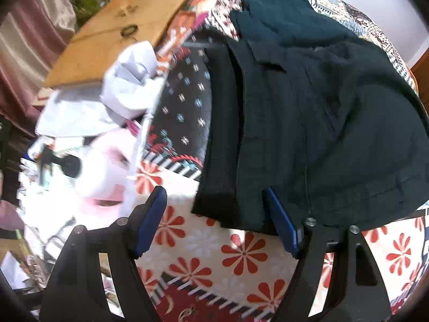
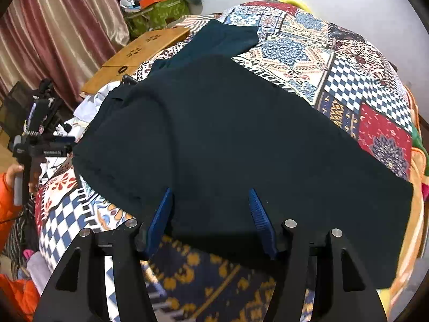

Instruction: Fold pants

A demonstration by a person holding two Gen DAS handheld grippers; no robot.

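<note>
A patchwork bedspread [image 2: 335, 61] with checker, floral and medallion panels is spread over the bed and serves as the work surface; in the left wrist view its red-flower panel [image 1: 244, 255] lies under the jaws. The dark teal pants [image 2: 228, 139] are laid across it, covering most of the middle of the right wrist view. At least one fold is judged done: a second layer is seen stacked on the first, with a stepped edge and a waistband or pocket seam [image 1: 268, 64] showing in the left wrist view, and a narrower part [image 2: 222, 37] trails toward the far side of the bed. The bundle is still long and loose, with ripples near the left end, so a further fold and some smoothing are judged to be left. The right gripper [image 2: 211, 222] is seen released, jaws parted over the near edge of the pants, nothing pinched. The left gripper [image 1: 217, 220] is likewise released, jaws wide, one blue pad [image 1: 283, 225] just at the corner of the pants, the other over bare bedspread, no cloth clamped. A wooden board [image 1: 118, 37] and white crumpled cloth [image 1: 128, 86] are seen beyond the bed edge, blurred. An orange sleeve [image 2: 10, 204] and the hand [image 2: 13, 173] holding the other rig are seen at the far left.
</note>
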